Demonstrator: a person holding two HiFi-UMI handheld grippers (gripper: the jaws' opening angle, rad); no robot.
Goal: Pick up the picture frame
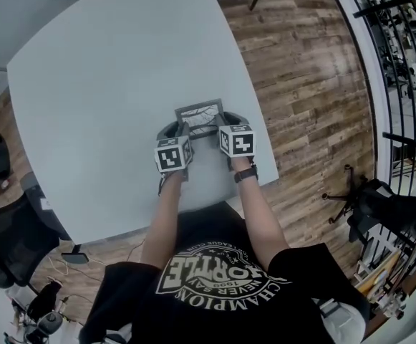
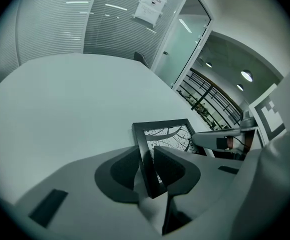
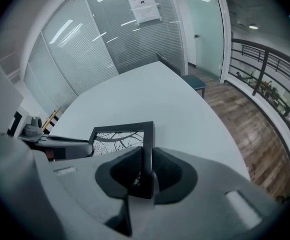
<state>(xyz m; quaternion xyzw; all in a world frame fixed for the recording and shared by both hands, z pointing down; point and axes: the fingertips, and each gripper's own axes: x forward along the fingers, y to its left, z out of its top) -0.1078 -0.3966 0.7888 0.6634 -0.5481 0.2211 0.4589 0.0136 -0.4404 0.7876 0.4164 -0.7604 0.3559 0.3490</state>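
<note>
Picture frame (image 1: 200,113) at the near edge of the white bench (image 1: 100,92), picture side up, nearly square. Its gripped side rails run away from the person. Left tongs (image 2: 147,168) clenched on the left rail, right tongs (image 3: 145,171) on the right rail.

Left fingers (image 2: 121,172) tight on picture frame (image 2: 165,136)
</note>
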